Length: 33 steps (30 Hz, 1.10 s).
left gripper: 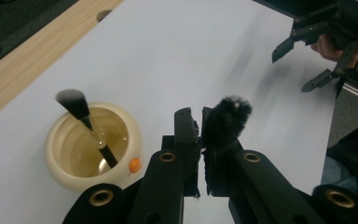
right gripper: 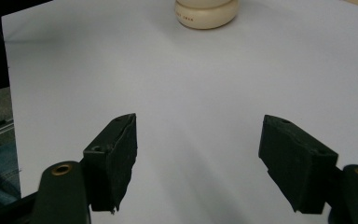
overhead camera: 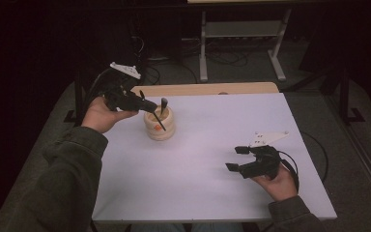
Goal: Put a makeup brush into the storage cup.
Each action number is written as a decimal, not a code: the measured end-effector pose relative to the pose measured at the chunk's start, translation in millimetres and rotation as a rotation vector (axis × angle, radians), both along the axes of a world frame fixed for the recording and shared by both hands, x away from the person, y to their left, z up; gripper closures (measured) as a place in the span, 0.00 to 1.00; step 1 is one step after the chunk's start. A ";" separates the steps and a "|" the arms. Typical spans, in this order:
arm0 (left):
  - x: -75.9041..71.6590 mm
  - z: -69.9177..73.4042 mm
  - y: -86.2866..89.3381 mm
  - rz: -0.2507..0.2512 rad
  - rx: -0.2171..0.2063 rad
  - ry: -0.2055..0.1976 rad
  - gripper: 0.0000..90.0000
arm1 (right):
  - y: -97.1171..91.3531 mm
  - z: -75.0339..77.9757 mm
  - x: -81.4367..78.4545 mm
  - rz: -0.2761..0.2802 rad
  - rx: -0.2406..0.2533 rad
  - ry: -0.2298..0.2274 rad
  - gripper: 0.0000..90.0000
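Left gripper jaws clamped on a black makeup brush, bristles up, just above-right of the cream holder with one brush leaning inside; right gripper open, well apart.

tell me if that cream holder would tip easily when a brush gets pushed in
Probably not. The cream holder looks squat, wide and thick-walled, sitting flat on the table. Its glossy surface might slide under a sideways push, and the leaning brush inside adds little leverage.

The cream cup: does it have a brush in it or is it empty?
Not empty: one brush stands tilted inside the cup, bristles up; the left gripper holds another beside it.
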State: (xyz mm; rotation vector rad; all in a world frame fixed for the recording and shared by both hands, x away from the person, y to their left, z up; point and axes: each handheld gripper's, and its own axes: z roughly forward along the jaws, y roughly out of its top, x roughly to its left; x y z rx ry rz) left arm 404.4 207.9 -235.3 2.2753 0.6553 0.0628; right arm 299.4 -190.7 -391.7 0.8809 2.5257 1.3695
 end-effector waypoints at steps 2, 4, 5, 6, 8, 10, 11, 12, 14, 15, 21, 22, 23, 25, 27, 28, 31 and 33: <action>3.2 1.9 1.6 0.015 -0.003 0.000 0.95 | -1.2 0.3 0.3 0.000 0.002 -0.003 0.30; 6.5 3.7 3.2 0.025 0.000 0.002 0.95 | -1.6 0.4 0.2 -0.002 0.005 0.001 0.30; 8.3 4.6 4.0 0.029 0.000 0.003 0.95 | -1.7 0.3 0.2 -0.001 0.006 0.000 0.30; 10.2 5.5 4.9 0.032 0.003 0.002 0.95 | -1.6 0.3 0.1 -0.001 0.005 0.001 0.30; 13.6 7.3 6.2 0.043 0.008 0.000 0.95 | -1.4 0.1 0.2 0.000 0.005 0.002 0.30; 17.5 9.1 8.4 0.057 0.007 0.001 0.95 | -1.2 0.0 0.4 0.000 0.004 0.001 0.30; 19.5 9.9 9.8 0.061 0.005 0.000 0.95 | -1.2 -0.1 0.5 0.000 0.004 0.001 0.30; 21.3 10.2 10.9 0.073 0.002 -0.001 0.95 | -1.2 -0.3 0.7 0.000 0.003 0.002 0.30; 25.3 10.1 13.8 0.086 0.006 0.001 0.95 | -1.5 -0.8 1.3 0.003 0.000 0.002 0.30; 27.0 9.8 15.3 0.093 0.005 0.004 0.95 | -1.6 -0.9 1.8 0.006 0.000 0.003 0.30; 37.1 4.5 19.9 0.132 0.005 0.010 0.94 | -1.9 -1.4 2.1 0.005 -0.002 0.007 0.30; 38.3 3.5 19.3 0.139 0.004 0.013 0.94 | -2.1 -1.4 2.1 0.005 -0.003 0.007 0.30; 39.7 3.0 19.3 0.137 0.008 0.010 0.94 | -2.4 -1.4 2.1 0.005 -0.004 0.004 0.30; 43.0 1.2 19.1 0.145 0.005 0.015 0.94 | -3.0 -1.2 2.0 0.003 -0.006 0.002 0.30; 46.0 -0.4 19.1 0.154 0.005 0.019 0.95 | -3.3 -1.1 1.8 0.001 -0.006 0.003 0.30; 49.2 -2.0 19.6 0.165 0.005 0.025 0.94 | -4.1 -1.1 1.9 0.000 -0.005 0.001 0.30; 53.9 -4.8 20.6 0.176 0.006 0.034 0.94 | -4.5 -1.3 2.1 -0.001 -0.001 0.005 0.30; 57.9 -6.7 21.5 0.188 0.004 0.038 0.94 | -4.3 -1.4 2.2 -0.002 -0.001 0.005 0.30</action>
